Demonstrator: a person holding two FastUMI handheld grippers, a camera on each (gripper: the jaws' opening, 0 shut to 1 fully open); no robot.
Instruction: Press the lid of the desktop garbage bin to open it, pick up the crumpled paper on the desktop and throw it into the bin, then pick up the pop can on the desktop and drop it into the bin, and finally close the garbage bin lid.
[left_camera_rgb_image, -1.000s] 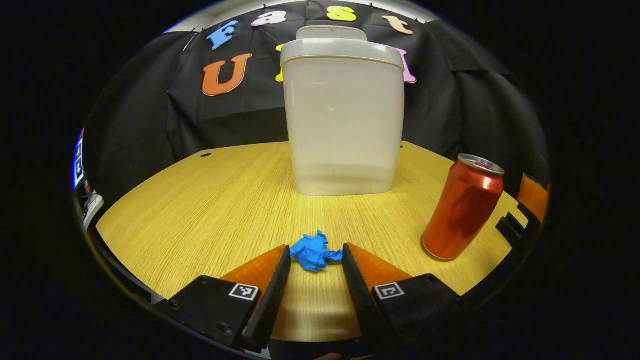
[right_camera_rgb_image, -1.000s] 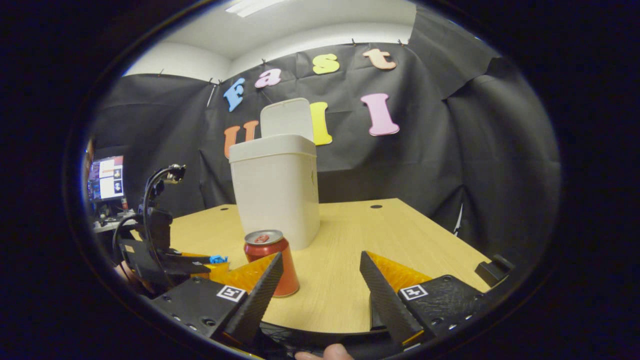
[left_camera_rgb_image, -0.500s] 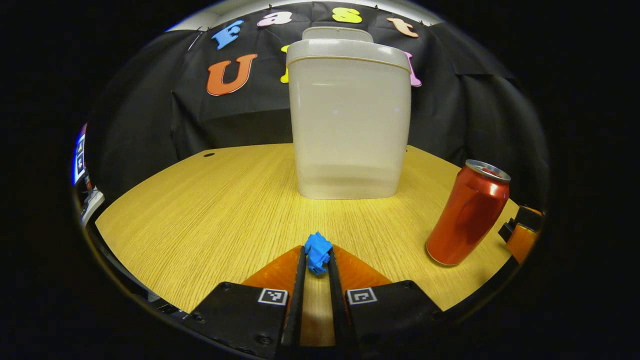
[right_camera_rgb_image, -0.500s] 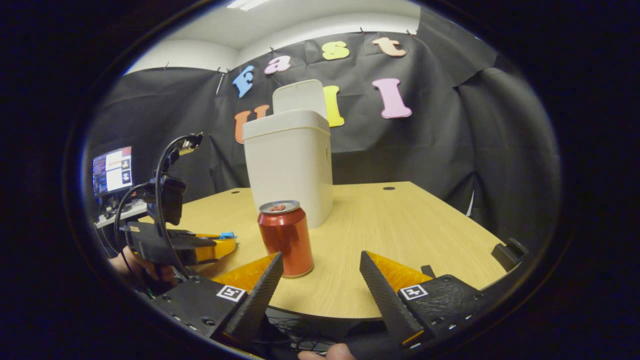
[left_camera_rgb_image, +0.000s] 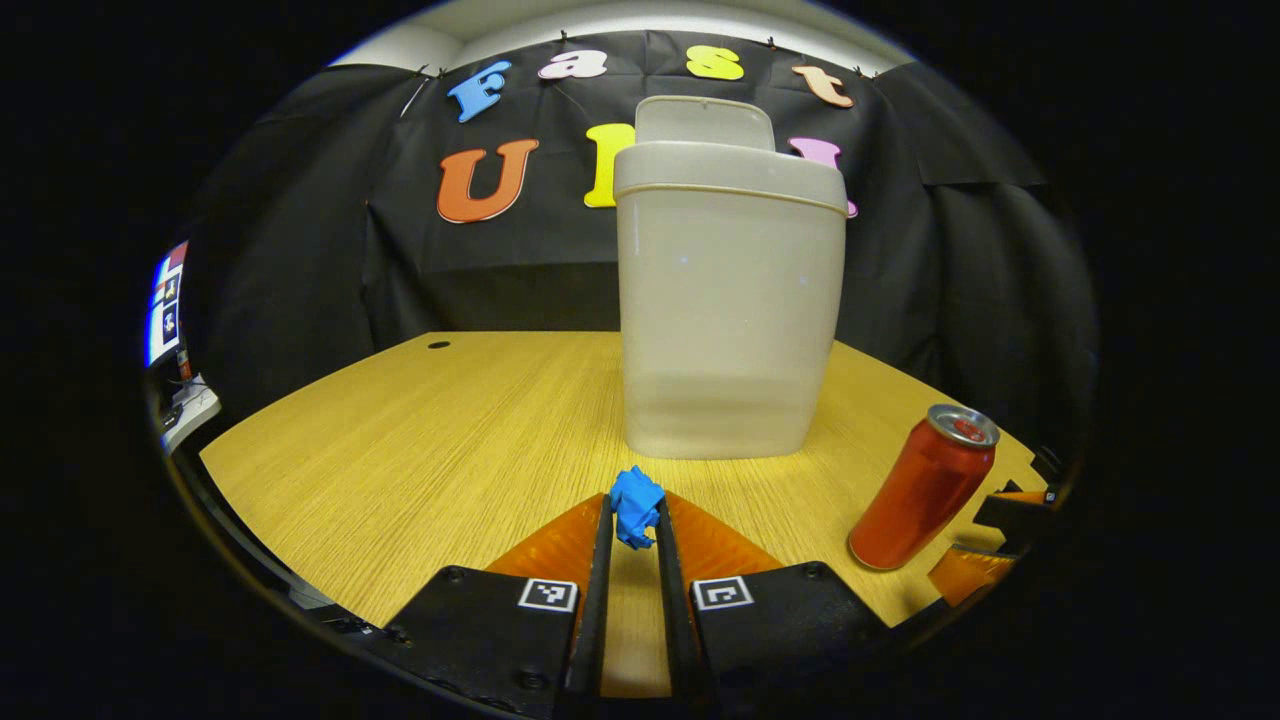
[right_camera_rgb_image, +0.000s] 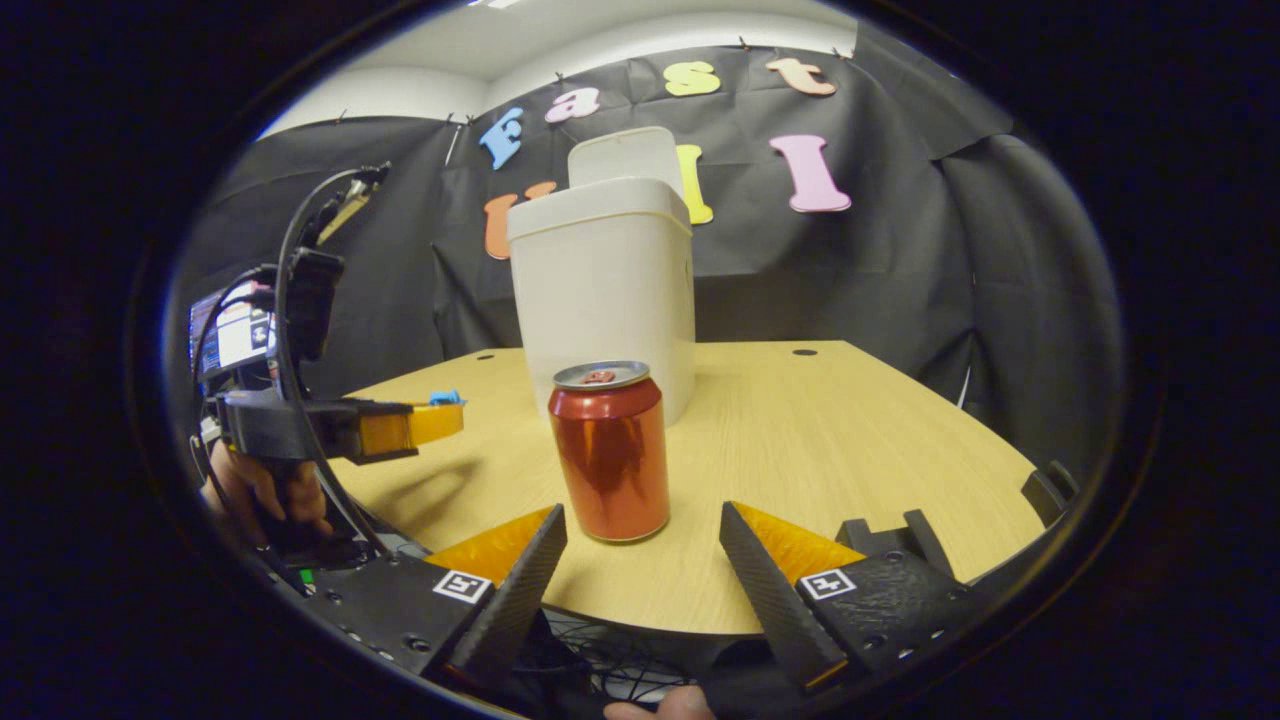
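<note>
wooden table (left_camera_rgb_image: 420, 440), black-draped booth

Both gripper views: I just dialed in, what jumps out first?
The white bin stands mid-table with its lid flipped up. The left gripper is shut on the blue crumpled paper and holds it off the table, in front of the bin. The red pop can stands upright just ahead of the open right gripper.
</note>
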